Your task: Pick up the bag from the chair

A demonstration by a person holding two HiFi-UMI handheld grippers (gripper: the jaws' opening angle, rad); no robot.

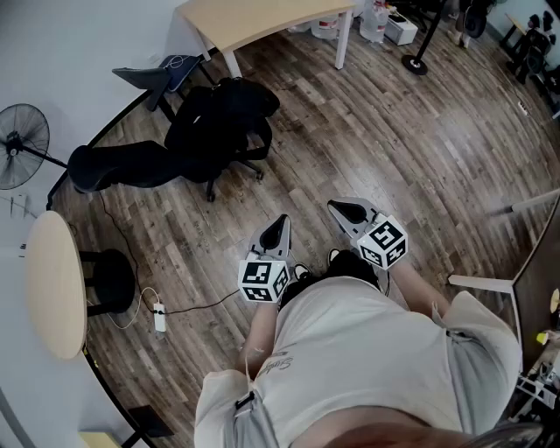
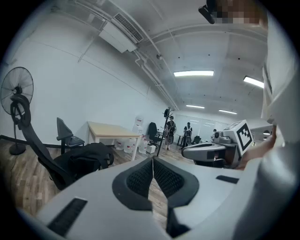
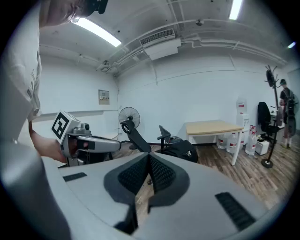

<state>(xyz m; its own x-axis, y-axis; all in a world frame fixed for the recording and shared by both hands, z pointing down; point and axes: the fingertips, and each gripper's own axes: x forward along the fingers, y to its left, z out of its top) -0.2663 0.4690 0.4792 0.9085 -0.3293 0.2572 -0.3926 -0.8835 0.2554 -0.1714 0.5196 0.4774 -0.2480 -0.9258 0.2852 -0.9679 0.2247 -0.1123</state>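
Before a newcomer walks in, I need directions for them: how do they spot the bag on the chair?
Find the pale wooden table with white legs by the wall. In front of it stands a black wheeled office chair, backrest laid back, with the soft black bag slumped on its seat. It is the bulky rounded lump, unlike the flat backrest beside it.

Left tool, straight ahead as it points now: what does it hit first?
Probably bare wood floor. The shut left tool aims right of the black bag on the chair, though depth is unclear.
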